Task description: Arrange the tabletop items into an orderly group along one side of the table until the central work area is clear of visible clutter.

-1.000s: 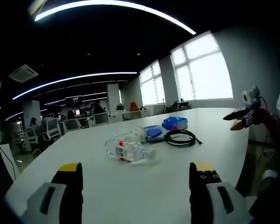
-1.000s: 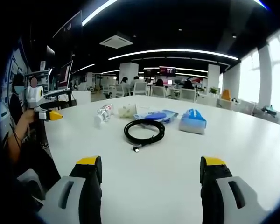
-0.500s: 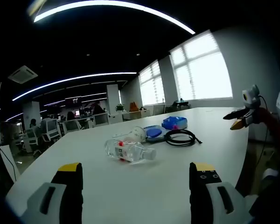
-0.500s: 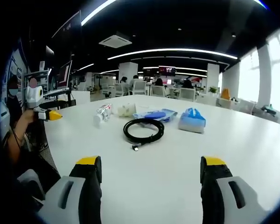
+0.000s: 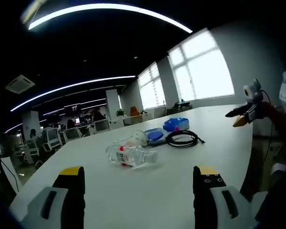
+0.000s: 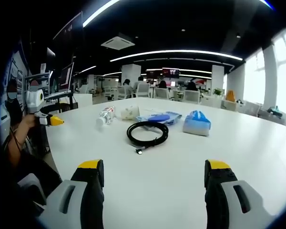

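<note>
**Both grippers released, items clustered mid-counter**

Left gripper view: left gripper (image 5: 138, 191) at frame bottom, fingers spread apart, nothing between them, hovering over the white counter (image 5: 171, 167). Left to right at frame centre: clear water bottle (image 5: 129, 155) lying on its side, a crumpled clear plastic piece (image 5: 133, 139) just behind it, blue packet (image 5: 156, 135), black coiled cable (image 5: 183, 139), blue tissue pack (image 5: 176, 124) behind the cable. Right gripper at right edge (image 5: 240, 116), held above the counter's edge.

Right gripper view: right gripper (image 6: 152, 191) at bottom, fingers also wide apart, empty. Left gripper at left edge (image 6: 46, 119). Then bottle (image 6: 105, 116), plastic piece (image 6: 129, 112), cable (image 6: 148, 133), blue packet (image 6: 157, 117), tissue pack (image 6: 197, 122), all centre frame.
</note>
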Action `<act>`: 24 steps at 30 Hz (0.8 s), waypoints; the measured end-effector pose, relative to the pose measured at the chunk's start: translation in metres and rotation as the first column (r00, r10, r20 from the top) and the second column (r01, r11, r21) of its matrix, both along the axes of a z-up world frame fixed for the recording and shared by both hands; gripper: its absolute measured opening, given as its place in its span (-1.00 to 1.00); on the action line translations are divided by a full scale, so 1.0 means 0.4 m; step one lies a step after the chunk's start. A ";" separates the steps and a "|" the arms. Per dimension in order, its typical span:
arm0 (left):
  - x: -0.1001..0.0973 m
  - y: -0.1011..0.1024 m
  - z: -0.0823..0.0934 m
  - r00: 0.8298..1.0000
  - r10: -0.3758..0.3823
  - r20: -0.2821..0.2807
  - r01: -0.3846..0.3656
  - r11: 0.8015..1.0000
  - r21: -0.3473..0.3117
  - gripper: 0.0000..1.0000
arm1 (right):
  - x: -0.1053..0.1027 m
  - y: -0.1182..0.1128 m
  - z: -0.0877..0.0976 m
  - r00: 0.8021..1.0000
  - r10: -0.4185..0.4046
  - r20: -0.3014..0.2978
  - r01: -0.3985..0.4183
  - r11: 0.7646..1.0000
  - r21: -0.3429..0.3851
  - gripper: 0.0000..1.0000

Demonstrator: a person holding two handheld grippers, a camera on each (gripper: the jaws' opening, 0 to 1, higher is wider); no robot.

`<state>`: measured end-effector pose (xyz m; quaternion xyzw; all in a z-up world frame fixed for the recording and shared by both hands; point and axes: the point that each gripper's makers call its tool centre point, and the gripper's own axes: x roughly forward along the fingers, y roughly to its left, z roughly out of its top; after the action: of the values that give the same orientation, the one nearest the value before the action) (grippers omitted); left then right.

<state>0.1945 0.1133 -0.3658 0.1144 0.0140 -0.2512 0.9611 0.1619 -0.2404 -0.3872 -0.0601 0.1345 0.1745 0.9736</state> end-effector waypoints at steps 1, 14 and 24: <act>0.001 0.001 0.000 1.000 0.001 0.002 -0.001 1.000 0.003 0.87 | 0.000 0.000 0.000 1.000 0.000 -0.001 0.000 1.000 0.001 0.68; 0.001 -0.004 0.002 0.999 -0.012 0.046 0.009 0.998 0.063 0.83 | 0.000 0.004 -0.005 1.000 -0.002 -0.005 0.002 1.000 0.010 0.67; 0.006 -0.007 0.004 0.994 -0.023 0.109 0.006 0.988 0.152 0.80 | 0.000 0.004 -0.014 1.000 -0.005 -0.017 0.005 1.000 0.008 0.66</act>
<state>0.1969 0.1104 -0.3642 0.2007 -0.0210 -0.2498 0.9470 0.1620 -0.2388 -0.3928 -0.0544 0.1422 0.1732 0.9730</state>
